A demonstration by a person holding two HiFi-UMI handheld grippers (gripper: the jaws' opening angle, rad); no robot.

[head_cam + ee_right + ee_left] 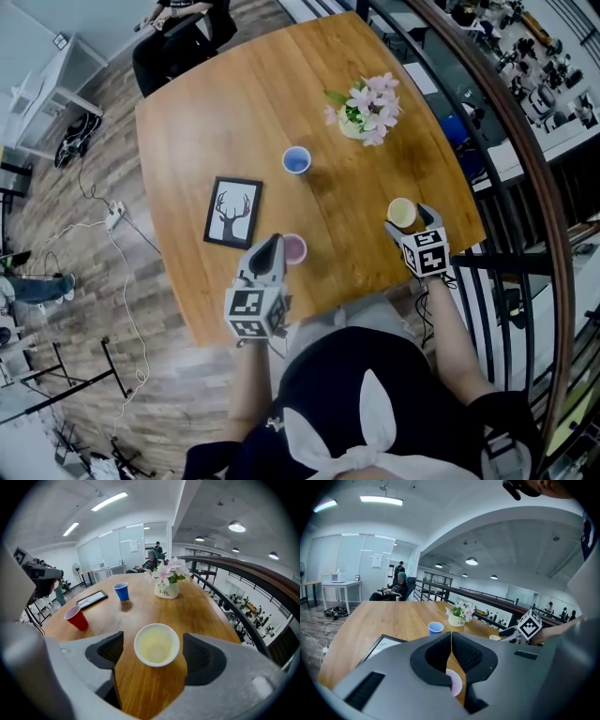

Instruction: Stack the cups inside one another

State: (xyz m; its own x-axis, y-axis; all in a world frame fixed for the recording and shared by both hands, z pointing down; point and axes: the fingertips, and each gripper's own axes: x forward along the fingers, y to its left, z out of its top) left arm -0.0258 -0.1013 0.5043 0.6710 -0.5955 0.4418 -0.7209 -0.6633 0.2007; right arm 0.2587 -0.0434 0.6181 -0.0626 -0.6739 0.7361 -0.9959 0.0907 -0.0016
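Yellow cup stands on the table between the spread jaws of the right gripper, untouched; left gripper, pressed together, sits beside the red cup.

In the left gripper view the left claw covers most of the red cup; only a piece of its rim shows. In the head view the top edge cuts off the seated person at the far side of the tabletop.

Head view: steeply down over whole table. Gripper views: low, close, facing across it; sharing blue cup, flowers.
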